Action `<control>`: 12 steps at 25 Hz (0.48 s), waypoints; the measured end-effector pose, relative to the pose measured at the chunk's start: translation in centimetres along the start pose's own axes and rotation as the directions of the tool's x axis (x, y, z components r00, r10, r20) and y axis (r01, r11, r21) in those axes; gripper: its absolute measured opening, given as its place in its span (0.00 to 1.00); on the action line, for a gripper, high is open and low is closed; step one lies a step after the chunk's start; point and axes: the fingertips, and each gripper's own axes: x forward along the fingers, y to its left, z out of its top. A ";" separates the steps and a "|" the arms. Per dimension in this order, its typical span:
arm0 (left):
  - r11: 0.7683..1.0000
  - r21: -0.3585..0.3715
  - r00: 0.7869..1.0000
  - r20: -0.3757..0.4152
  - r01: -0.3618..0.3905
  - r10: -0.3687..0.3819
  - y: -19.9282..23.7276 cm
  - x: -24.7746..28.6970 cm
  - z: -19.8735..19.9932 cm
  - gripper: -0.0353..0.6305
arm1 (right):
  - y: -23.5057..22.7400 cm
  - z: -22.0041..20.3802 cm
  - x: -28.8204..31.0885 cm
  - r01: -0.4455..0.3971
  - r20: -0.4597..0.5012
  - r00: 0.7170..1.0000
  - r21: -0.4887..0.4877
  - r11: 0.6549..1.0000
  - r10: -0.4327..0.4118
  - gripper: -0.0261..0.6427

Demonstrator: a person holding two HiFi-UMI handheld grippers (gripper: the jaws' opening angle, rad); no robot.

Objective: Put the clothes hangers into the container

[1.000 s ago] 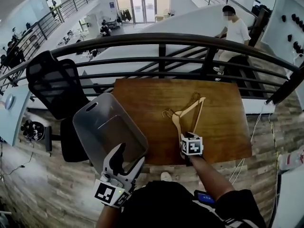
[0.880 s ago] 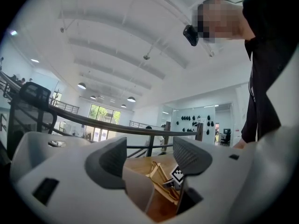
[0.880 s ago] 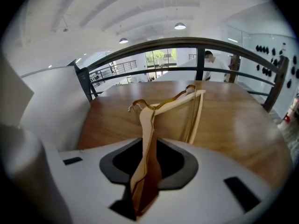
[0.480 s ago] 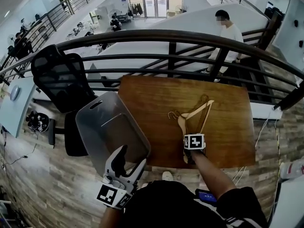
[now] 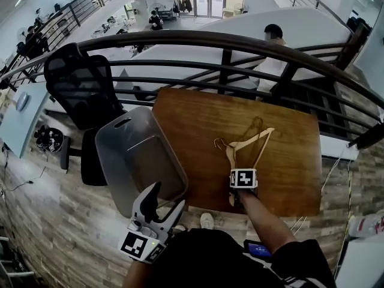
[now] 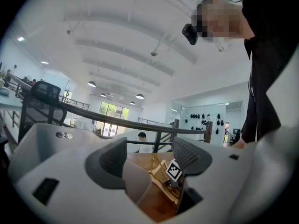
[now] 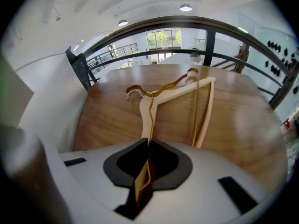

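Note:
A pale wooden hanger [image 5: 249, 146] and a thin gold wire hanger [image 5: 252, 126] lie together on the brown table [image 5: 192, 119]. My right gripper [image 5: 234, 192] is at their near end. In the right gripper view its jaws [image 7: 145, 146] are closing, and the pads pinch the end of the wooden hanger [image 7: 154, 106] with the gold wire hanger [image 7: 173, 84] alongside. The grey container [image 5: 114, 161] stands off the table's left edge and looks empty. My left gripper [image 5: 167, 198] hangs open just in front of the container's near corner, holding nothing [image 6: 150, 160].
A black office chair [image 5: 75, 92] stands behind the container. A dark railing [image 5: 228, 41] runs along the table's far side, and a person [image 5: 270, 53] is on the stairs beyond it. The floor under me is wood planks [image 5: 54, 221].
The right gripper stays at the hangers' near end and the left beside the container. The hangers have not shifted on the table. The person beyond the railing has moved left.

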 end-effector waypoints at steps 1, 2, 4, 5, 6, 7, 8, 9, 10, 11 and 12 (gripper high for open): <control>1.000 -0.003 1.000 0.003 -0.004 0.004 0.0 0.0 -0.1 0.53 | -0.1 0.3 -0.3 -0.002 0.017 1.000 -0.004 1.000 0.002 0.06; 1.000 -0.007 1.000 0.007 -0.004 0.004 0.0 0.0 -0.1 0.53 | -0.1 0.6 -0.6 -0.004 0.037 0.999 -0.017 1.000 0.004 0.05; 1.000 -0.015 1.000 0.010 0.007 -0.006 0.2 0.3 -0.3 0.53 | 0.2 1.3 -1.5 -0.009 0.076 0.997 -0.043 0.999 0.012 0.06; 1.000 -0.017 1.000 0.010 0.018 -0.018 0.3 0.5 -0.4 0.53 | 0.4 1.6 -1.9 -0.019 0.094 0.995 -0.037 0.999 0.022 0.05; 0.999 -0.017 0.999 0.010 0.033 -0.032 0.4 0.6 -0.4 0.53 | 0.5 1.7 -2.4 -0.034 0.112 0.993 -0.019 0.999 0.036 0.05; 0.999 -0.015 0.999 0.010 0.049 -0.049 0.3 0.8 -0.2 0.52 | 0.6 1.9 -2.9 -0.049 0.131 0.990 0.001 0.999 0.048 0.05; 0.998 -0.009 0.998 0.012 0.065 -0.065 0.2 0.8 0.0 0.52 | 0.6 2.0 -3.6 -0.059 0.150 0.987 0.015 0.998 0.056 0.06; 0.997 -0.002 0.997 0.016 0.081 -0.081 0.1 0.7 0.4 0.52 | 0.7 2.1 -4.3 -0.065 0.171 0.983 0.023 0.998 0.060 0.06; 0.995 0.007 0.995 0.023 0.095 -0.096 0.1 0.5 0.9 0.52 | 0.9 2.3 -5.2 -0.071 0.193 0.979 0.029 0.997 0.064 0.06; 0.994 0.014 0.994 0.030 0.109 -0.109 0.2 0.3 1.3 0.52 | 1.2 2.5 -6.0 -0.080 0.218 0.973 0.033 0.996 0.071 0.06; 0.992 0.020 0.992 0.035 0.121 -0.122 0.5 0.2 1.7 0.52 | 1.6 2.9 -6.9 -0.091 0.245 0.966 0.034 0.995 0.080 0.06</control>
